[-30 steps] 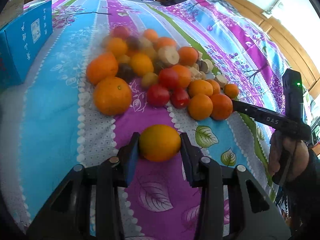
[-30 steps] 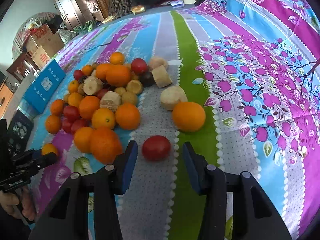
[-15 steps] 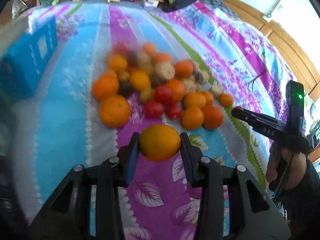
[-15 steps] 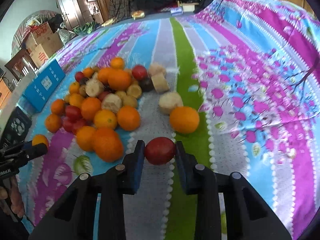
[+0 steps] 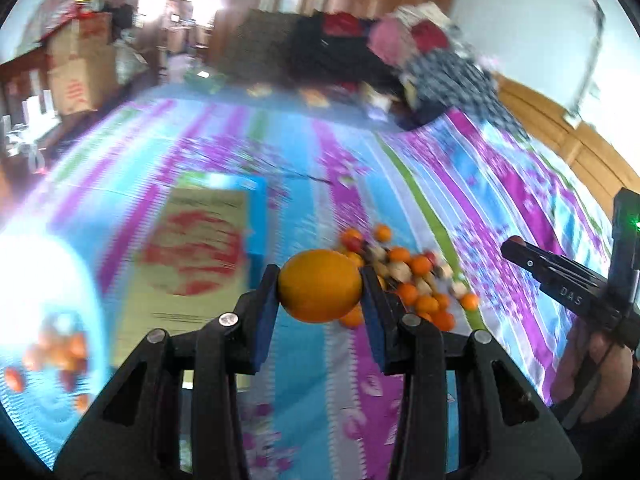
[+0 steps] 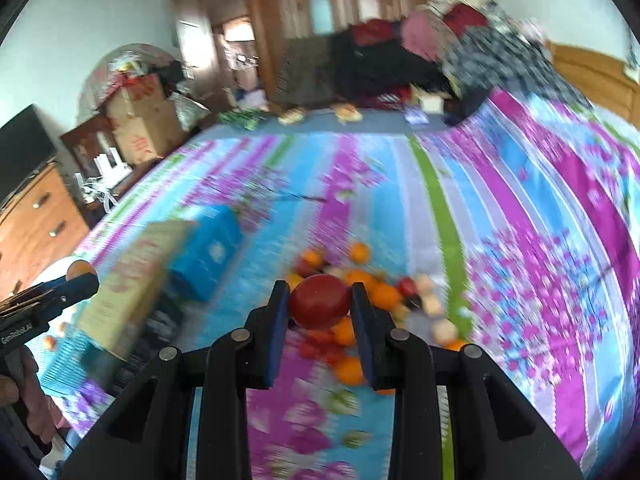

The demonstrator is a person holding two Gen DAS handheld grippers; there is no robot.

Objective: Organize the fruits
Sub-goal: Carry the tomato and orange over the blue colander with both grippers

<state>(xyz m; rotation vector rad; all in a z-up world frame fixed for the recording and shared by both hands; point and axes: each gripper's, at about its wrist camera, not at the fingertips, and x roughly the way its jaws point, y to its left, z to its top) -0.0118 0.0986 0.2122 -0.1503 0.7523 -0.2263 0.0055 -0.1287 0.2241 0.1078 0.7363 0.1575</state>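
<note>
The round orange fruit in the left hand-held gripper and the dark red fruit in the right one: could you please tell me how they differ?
The round orange fruit is yellow-orange and bulges beyond its blue pads; the dark red fruit is deep red and sits between its pads. The orange is in the left hand-held gripper, the red in the right hand-held gripper. Both are clamped, lifted above the pile.

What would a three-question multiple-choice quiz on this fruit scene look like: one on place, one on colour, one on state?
1. Where is the fruit pile?
A. on the striped floral cloth
B. in the blue box
C. on the floor

2. What colour is the fruit in the right gripper?
A. green
B. dark red
C. white

3. What state is the left gripper in?
A. wide open
B. shut on nothing
C. shut on an orange

Answers: 1 A, the pile lies on the cloth; 2 B, the red fruit sits between the fingers; 3 C, both fingers press the orange.
</note>
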